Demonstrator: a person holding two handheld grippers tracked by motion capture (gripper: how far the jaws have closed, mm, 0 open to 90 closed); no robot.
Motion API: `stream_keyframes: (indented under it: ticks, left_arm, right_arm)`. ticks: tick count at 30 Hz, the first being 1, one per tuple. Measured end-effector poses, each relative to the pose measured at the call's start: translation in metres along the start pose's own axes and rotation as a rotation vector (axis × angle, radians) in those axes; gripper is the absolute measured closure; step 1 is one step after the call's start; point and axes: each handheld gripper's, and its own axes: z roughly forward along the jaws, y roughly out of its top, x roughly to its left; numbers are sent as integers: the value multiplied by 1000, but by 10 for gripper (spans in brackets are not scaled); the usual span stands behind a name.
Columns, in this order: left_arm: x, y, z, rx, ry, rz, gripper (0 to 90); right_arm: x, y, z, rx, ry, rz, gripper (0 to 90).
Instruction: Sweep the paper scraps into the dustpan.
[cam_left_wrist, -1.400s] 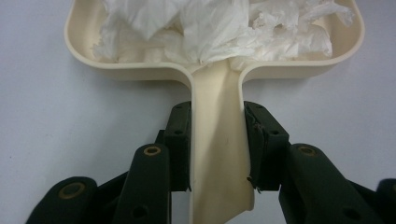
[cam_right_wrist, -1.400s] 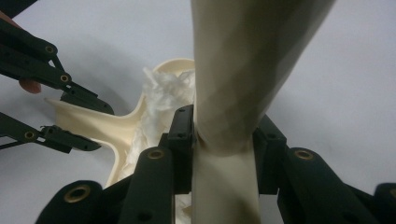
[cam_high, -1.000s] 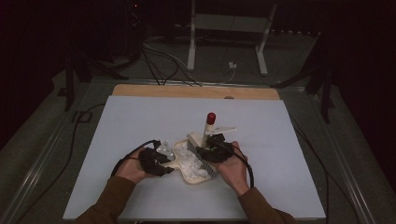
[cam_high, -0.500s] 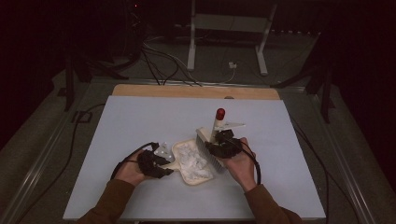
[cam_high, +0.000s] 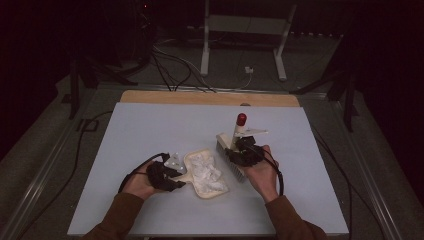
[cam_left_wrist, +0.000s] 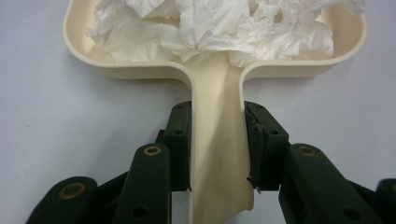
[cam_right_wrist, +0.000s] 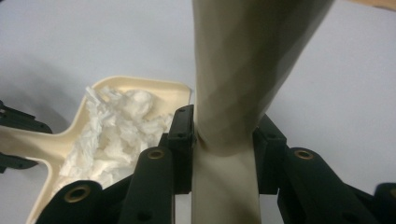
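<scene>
High view, lower centre: my left claw (cam_high: 176, 176) pinches the cream plastic dustpan (cam_high: 206, 173) holding crumpled white tissue (cam_left_wrist: 219, 28); my right claw (cam_high: 240, 150) clamps the red-tipped cream brush (cam_high: 239, 135) beside it.

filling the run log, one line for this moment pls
left gripper: shut on dustpan handle | right gripper: shut on brush handle | crumpled tissue: in dustpan | brush: beside dustpan
</scene>
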Motion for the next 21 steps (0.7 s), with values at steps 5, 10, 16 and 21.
stream_keyframes:
  ticks: [5,10,16,21]
  left_arm:
    - [0,0,0,2,-1,1,664]
    - [0,0,0,1,2,3,664]
    - [-1,0,0,-5,4,2,665]
    - [-1,-1,1,-4,4,3,665]
  right_arm:
    - [10,-4,7,38,51,-32,672]
    - [19,-2,8,46,135,-43,672]
    - [21,0,5,43,46,-118,672]
    - [16,0,4,38,13,-122,672]
